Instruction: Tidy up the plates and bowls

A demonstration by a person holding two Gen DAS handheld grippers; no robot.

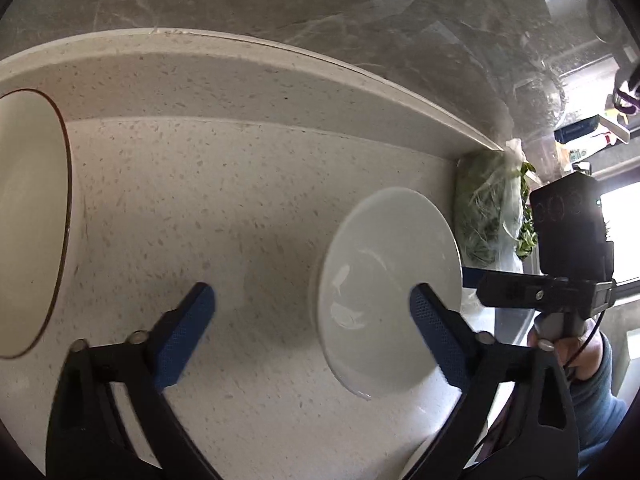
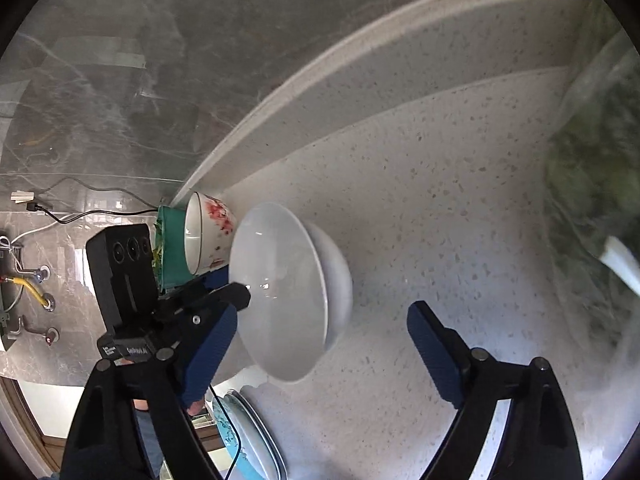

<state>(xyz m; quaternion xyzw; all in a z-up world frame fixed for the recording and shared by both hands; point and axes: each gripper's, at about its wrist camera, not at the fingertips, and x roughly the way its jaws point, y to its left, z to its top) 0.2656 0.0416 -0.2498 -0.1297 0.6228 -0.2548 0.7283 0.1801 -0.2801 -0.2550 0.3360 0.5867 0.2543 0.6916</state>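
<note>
Plainly both claws stand apart, empty. White bowl (image 2: 280, 292) sits on the speckled counter (image 2: 420, 200), between the two; left gripper (image 1: 312, 312) has its right finger over the rim, right gripper (image 2: 320, 344) flanks it. Glazed ceramic by the look: stiff, slick, chippable, moderately heavy. Best hold judged across the rim wall. Count: one white bowl; one red-flowered bowl (image 2: 208, 232) behind it; one brown-rimmed plate (image 1: 28, 220) far left; blue-patterned plates (image 2: 248, 440) nearer, number unclear.
</note>
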